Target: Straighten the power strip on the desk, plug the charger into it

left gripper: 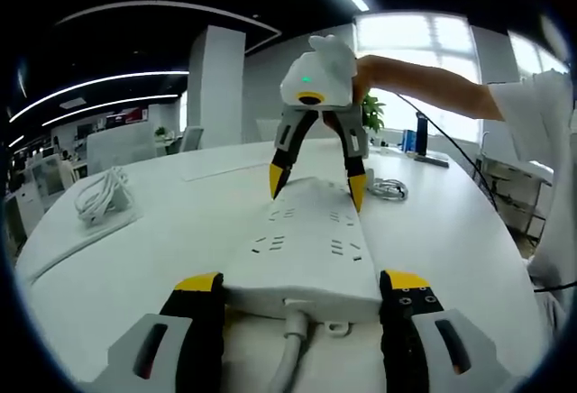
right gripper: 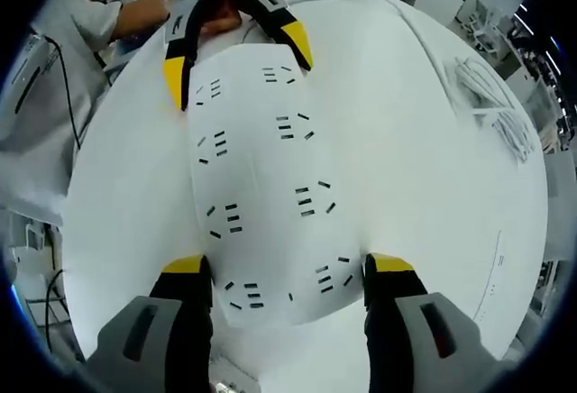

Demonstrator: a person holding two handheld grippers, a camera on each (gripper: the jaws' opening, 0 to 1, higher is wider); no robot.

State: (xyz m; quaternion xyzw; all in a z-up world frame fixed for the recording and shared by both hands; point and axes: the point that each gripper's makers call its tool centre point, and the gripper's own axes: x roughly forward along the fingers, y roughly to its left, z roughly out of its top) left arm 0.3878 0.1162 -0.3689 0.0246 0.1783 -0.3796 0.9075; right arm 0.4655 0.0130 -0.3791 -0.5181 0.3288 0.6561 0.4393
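Left tool (left gripper: 302,298) straddling power strip (left gripper: 306,249), coiled cable (left gripper: 101,196) aside

A potted plant (left gripper: 371,110) by the bright window (left gripper: 424,64) — a white pillar (left gripper: 216,86) further left.

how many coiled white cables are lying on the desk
2 in the left gripper view: one coiled white cable lies far left on the round white desk; a smaller one lies right of the white plastic power strip. Others may be hidden.
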